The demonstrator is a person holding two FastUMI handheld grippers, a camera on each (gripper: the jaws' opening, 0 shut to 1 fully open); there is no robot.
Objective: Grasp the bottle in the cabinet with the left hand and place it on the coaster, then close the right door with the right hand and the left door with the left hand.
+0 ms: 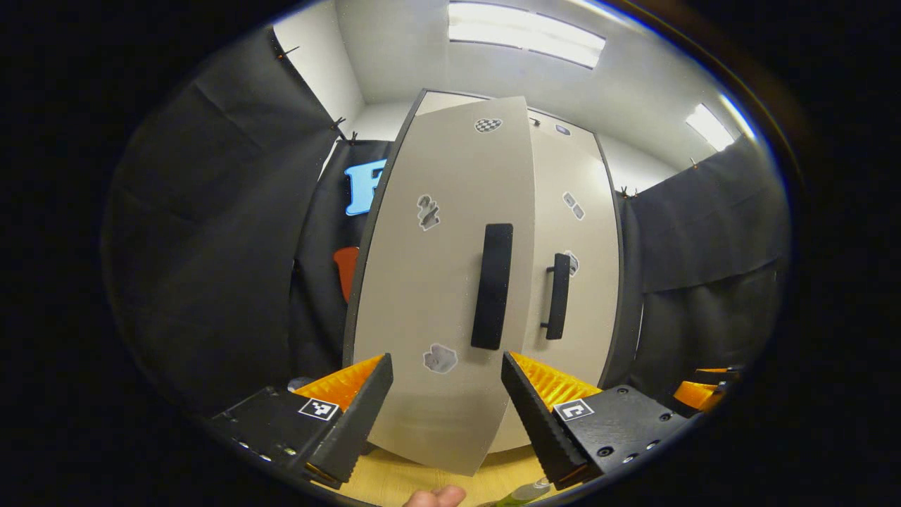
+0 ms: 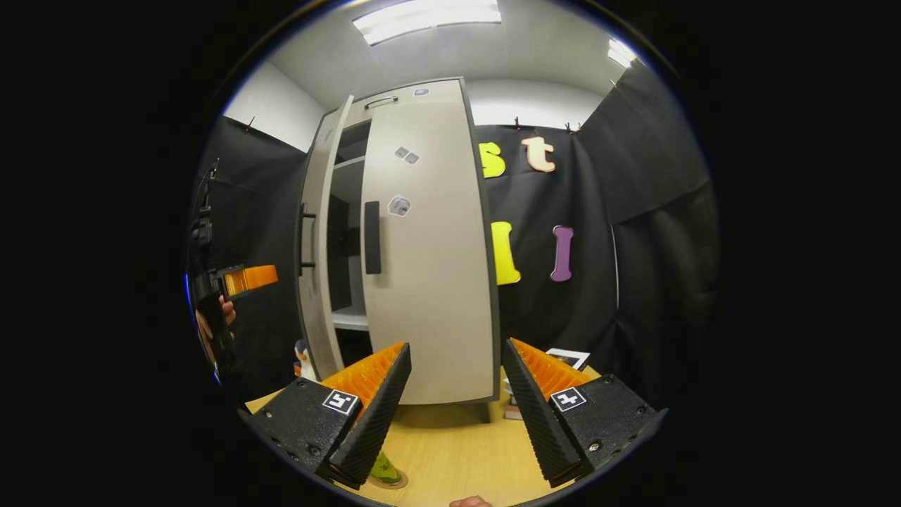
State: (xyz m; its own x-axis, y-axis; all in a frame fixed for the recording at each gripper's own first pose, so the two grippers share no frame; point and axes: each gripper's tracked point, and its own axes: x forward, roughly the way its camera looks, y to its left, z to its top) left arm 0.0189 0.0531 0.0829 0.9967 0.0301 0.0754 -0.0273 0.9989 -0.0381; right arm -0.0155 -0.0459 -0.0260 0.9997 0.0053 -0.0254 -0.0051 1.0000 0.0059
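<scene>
The left door (image 1: pixel 436 282) is the thing in hand: it stands ajar, swung part of the way toward the cabinet (image 2: pixel 422 239), with a dark gap showing between it and the right door (image 2: pixel 429 253), which looks shut or nearly so. The bottle (image 2: pixel 383 468) already stands on the coaster (image 2: pixel 394 483) on the worktop (image 2: pixel 457 451), near its front edge, so I judge only this last closing is left.

To do it well, push flat on the door's face near the free edge, beside the handle (image 1: pixel 491 285), rather than hooking the handle, and follow the door's arc until it meets the frame; a push close to the hinge would need more force and might rock the cabinet.

The left hand-held gripper (image 1: pixel 447 398) has its fingers spread wide, holding nothing, close before the door's lower part; whether they touch it I cannot tell. The right hand-held gripper (image 2: pixel 457 394) is also spread and empty, off the cabinet.
</scene>
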